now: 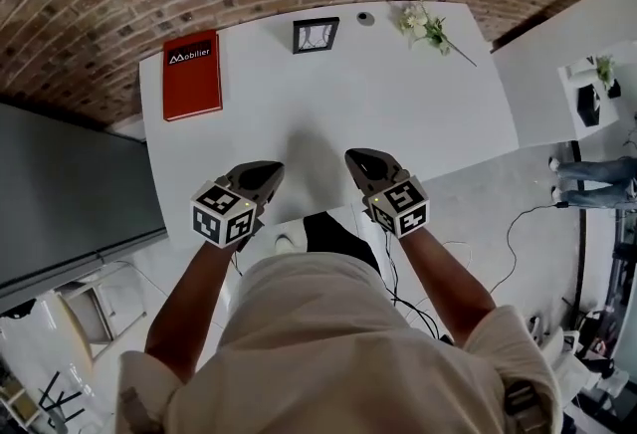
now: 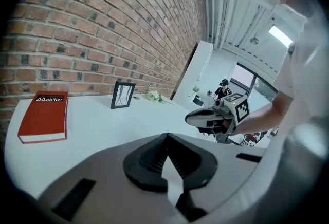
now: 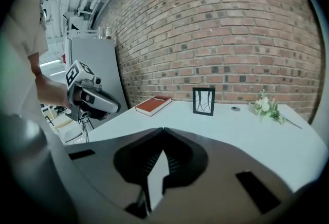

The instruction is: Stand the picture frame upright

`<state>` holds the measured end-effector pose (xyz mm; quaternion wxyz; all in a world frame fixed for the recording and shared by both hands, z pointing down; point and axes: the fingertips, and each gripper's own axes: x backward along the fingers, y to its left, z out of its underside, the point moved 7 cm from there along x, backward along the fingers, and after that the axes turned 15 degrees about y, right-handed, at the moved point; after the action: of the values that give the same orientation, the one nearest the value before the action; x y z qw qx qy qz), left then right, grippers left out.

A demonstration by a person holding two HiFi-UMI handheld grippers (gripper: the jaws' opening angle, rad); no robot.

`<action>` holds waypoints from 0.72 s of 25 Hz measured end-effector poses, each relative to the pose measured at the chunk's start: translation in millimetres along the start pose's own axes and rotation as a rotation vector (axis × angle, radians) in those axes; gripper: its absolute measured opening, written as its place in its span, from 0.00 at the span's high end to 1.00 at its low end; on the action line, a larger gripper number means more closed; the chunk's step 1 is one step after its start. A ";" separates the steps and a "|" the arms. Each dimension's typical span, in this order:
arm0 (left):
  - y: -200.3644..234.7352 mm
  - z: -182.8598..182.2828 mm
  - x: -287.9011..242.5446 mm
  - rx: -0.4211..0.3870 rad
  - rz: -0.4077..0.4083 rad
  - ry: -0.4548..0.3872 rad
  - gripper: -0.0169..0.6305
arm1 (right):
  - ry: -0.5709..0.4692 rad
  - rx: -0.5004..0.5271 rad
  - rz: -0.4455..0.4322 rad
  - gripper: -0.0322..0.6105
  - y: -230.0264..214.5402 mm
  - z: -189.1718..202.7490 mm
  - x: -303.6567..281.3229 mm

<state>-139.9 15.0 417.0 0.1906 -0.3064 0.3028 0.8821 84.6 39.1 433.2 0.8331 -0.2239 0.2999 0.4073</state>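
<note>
Nearest, the left gripper and right gripper hang side by side over the near edge of the table. Each has its jaws closed tip to tip with nothing between them. Neither touches any object.

Straight ahead of both pairs of jaws, well beyond them at the far side of the table, the frame already stands upright with its picture facing the grippers. By that showing the task looks finished, or else not yet started on a frame that needs no righting. Nothing appears left to do unless the frame is unsteady.

Far ahead and left of the jaws lies a red book, flat. Far ahead and right lie some flowers, with a small dark disc between them and the frame. The brick wall rises behind.

The frame's back and prop are out of sight, so what holds it up cannot be told. It seems to stand clear of the wall, though that is hard to judge. The disc is too small to name.
</note>
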 end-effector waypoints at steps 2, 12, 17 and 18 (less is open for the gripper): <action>-13.3 12.2 12.5 -0.010 0.009 -0.005 0.98 | -0.004 0.000 0.000 0.94 19.2 9.4 12.5; -62.0 72.0 60.8 -0.041 0.019 -0.014 0.98 | -0.040 -0.020 -0.023 0.94 107.7 45.7 59.6; -81.8 88.7 73.3 -0.046 0.036 -0.025 0.98 | -0.052 -0.017 -0.008 0.94 128.9 54.8 80.1; -85.3 91.2 75.8 -0.045 0.038 -0.029 0.98 | -0.053 -0.010 -0.007 0.94 132.6 55.5 83.5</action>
<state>-190.2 149.3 389.0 0.1711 -0.2920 0.2857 0.8966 35.2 194.1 399.1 0.8409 -0.2183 0.2749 0.4119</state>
